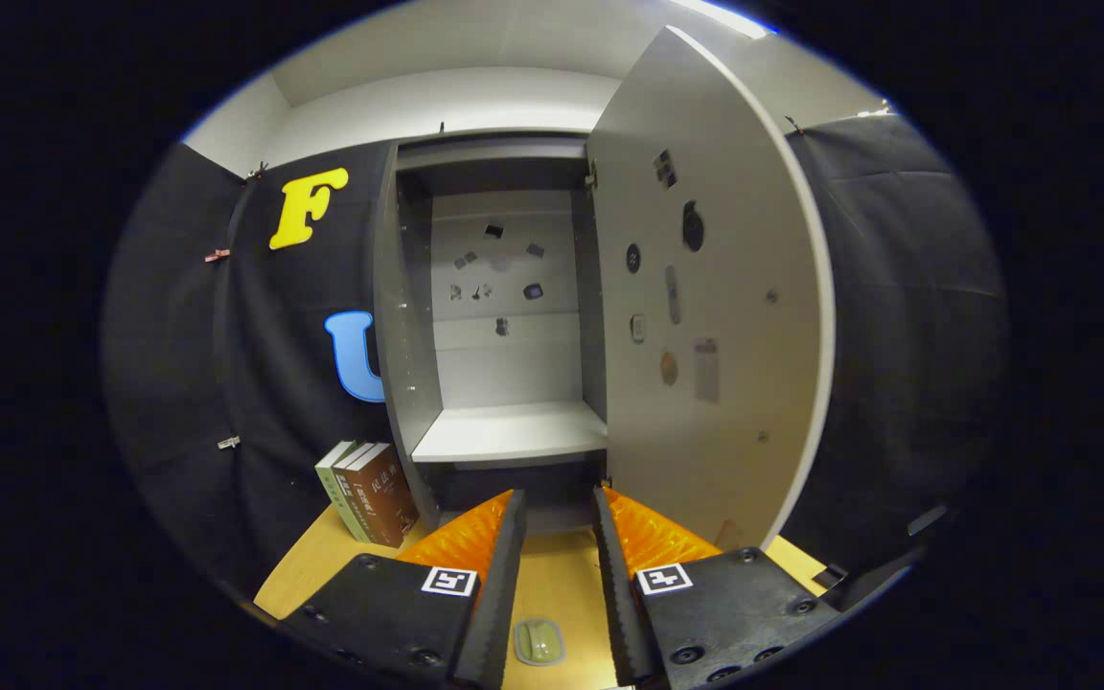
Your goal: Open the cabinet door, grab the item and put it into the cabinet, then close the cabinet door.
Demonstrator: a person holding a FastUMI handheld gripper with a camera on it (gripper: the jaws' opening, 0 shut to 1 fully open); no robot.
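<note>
From the gripper view, my gripper (557, 575) has its fingers apart with nothing between them but bare tabletop. The item, a small rounded thing that looks like a computer mouse (539, 641), lies on the table (552, 585) close in between my fingers, low and near their roots. The cabinet (504, 316) stands just beyond my fingertips with its door (715, 316) swung wide open, off to the right of my right finger. A few books (370, 491) lean together beyond my left finger, beside the cabinet's left wall.

What could go wrong, as I judge it: the mouse is smooth, domed and low, so my fingers may slide up its curved sides and squirt it out if I close too high or off-centre. It sits so near that I may misjudge my reach and press down on it instead. Carrying it in, I could clip the front edge of the shelf (514, 433) or knock the door's lower corner, which hangs close to my right finger.

The cabinet is flat pale board, matte, with square edges; small dark stickers dot its back panel and the inside of the door. The table is smooth yellowish wood. The books are stiff rectangular blocks with glossy covers.
</note>
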